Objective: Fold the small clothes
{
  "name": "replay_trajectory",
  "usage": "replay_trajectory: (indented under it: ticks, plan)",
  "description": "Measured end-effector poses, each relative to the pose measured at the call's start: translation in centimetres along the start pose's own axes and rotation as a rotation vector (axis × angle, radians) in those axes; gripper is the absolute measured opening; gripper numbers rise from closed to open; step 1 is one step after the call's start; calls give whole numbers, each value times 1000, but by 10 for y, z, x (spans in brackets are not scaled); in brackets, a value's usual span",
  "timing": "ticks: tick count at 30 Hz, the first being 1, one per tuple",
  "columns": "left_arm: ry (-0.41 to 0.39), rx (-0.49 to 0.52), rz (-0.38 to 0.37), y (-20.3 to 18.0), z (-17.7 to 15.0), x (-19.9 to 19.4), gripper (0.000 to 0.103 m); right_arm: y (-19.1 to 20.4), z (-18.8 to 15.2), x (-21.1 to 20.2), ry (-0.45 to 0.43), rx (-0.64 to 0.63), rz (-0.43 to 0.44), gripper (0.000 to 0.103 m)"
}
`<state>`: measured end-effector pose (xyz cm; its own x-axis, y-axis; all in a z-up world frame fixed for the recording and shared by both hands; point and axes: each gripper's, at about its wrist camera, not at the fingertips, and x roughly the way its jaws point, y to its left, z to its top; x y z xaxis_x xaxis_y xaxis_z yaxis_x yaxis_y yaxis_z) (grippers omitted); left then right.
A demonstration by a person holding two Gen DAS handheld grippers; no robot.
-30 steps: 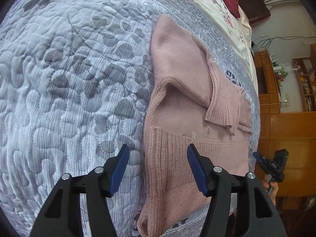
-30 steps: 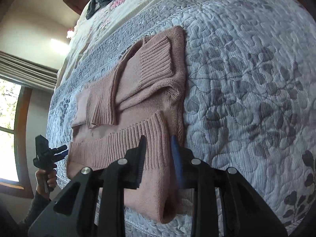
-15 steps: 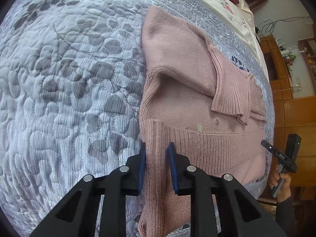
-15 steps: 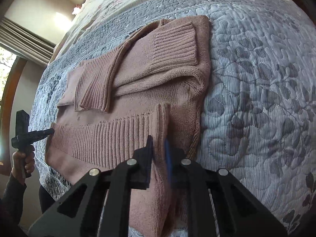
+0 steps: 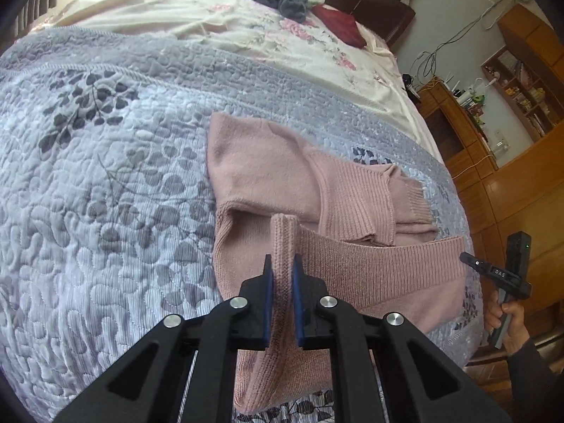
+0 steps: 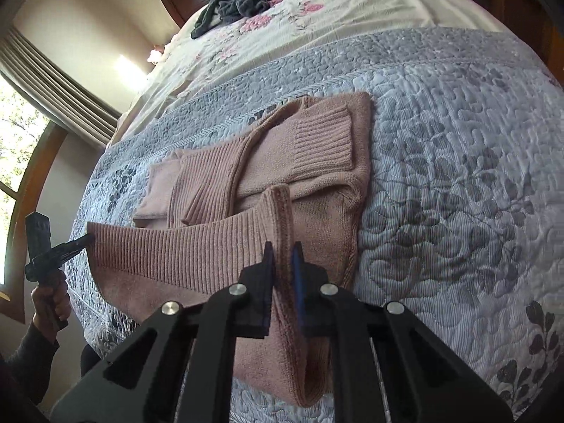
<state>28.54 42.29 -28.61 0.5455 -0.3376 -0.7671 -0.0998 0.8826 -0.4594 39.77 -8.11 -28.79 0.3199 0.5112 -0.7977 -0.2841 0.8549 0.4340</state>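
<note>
Both hand-held grippers, left [image 5: 282,299] and right [image 6: 283,287], are clenched on the pink sweater's [image 5: 268,172] ribbed hem [image 5: 380,257], lower centre. Lift evenly, fold toward the sleeves [image 6: 317,141].

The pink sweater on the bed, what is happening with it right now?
A person is folding a pink sweater on a grey quilted bedspread with two handheld grippers. The sleeves are already folded across the body. The left gripper and the right gripper each have their jaws shut on a corner of the ribbed bottom hem, which is raised off the bed, apparently to fold it up toward the sleeves. Other clothes lie at the far end of the bed.
</note>
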Motion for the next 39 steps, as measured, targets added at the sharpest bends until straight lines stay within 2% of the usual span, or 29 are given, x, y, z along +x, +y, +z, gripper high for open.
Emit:
replay_trajectory:
  ticks: [6, 15, 19, 24, 29, 35, 39]
  plan:
    - [-51, 36, -16, -8, 54, 7, 9, 0, 45, -9, -73, 26, 6, 9]
    - [0, 2, 7, 9, 125, 77, 9, -19, 120, 46, -54, 96, -66, 8]
    - [37, -44, 31, 24, 140, 109, 8, -29, 140, 76, -27, 111, -111, 7]
    - [26, -83, 14, 35, 160, 125, 8, -30, 161, 90, -44, 107, -140, 7]
    - [92, -98, 59, 50, 173, 159, 8, -34, 180, 114, -18, 95, -186, 7]
    - [145, -127, 83, 67, 180, 193, 8, -49, 185, 147, 30, 102, -253, 7]
    - [205, -135, 129, 76, 176, 218, 9, -60, 181, 164, 47, 112, -273, 7]
